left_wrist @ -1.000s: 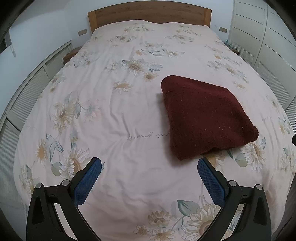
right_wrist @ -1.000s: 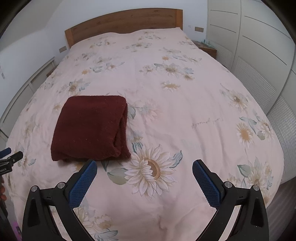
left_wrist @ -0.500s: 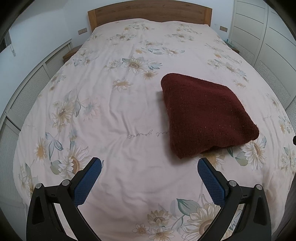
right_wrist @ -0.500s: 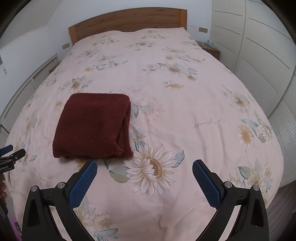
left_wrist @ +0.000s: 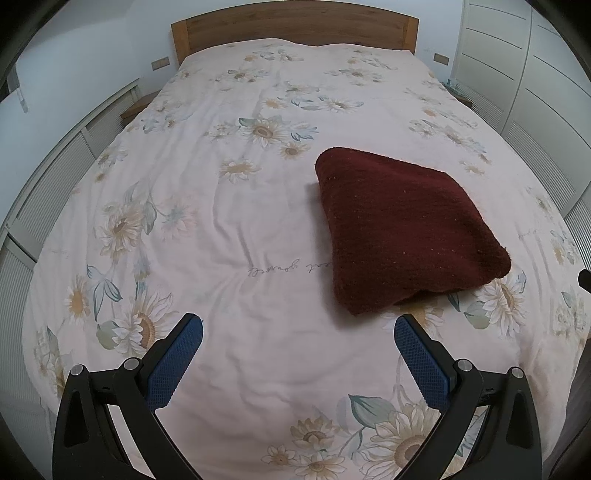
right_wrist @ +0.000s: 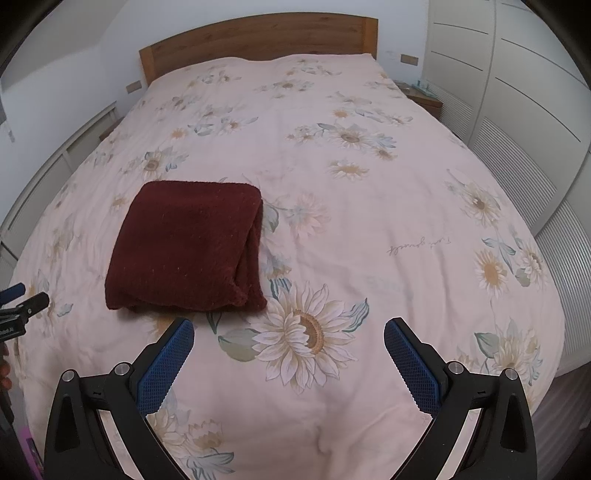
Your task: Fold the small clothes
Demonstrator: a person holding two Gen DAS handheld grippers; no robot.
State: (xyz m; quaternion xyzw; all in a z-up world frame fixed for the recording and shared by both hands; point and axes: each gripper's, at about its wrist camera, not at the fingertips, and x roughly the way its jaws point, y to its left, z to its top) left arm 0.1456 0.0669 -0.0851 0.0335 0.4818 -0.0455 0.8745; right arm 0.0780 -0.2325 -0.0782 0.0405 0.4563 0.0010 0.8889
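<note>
A dark red knitted garment (left_wrist: 402, 225) lies folded into a thick square on the bed, right of centre in the left wrist view. The right wrist view has the same garment (right_wrist: 188, 243) left of centre, its folded layers showing along the right side. My left gripper (left_wrist: 297, 334) hangs open above the bedspread, short of the garment's near corner, with nothing between its blue pads. Equally open and empty, my right gripper (right_wrist: 288, 338) hovers over a large printed sunflower, just right of the garment's near edge. The left gripper's tip (right_wrist: 18, 295) shows at the left edge of the right wrist view.
The bed carries a pale pink sunflower-print cover (left_wrist: 229, 229) and has a wooden headboard (left_wrist: 295, 27). White louvred wardrobe doors (right_wrist: 517, 122) stand along the right, white panelling (left_wrist: 48, 184) along the left. Small bedside tables (right_wrist: 421, 94) flank the headboard.
Both grippers have drawn back and risen slightly from the garment, so it sits a little farther off in each view. The jaws stay open and the garment has not moved.
</note>
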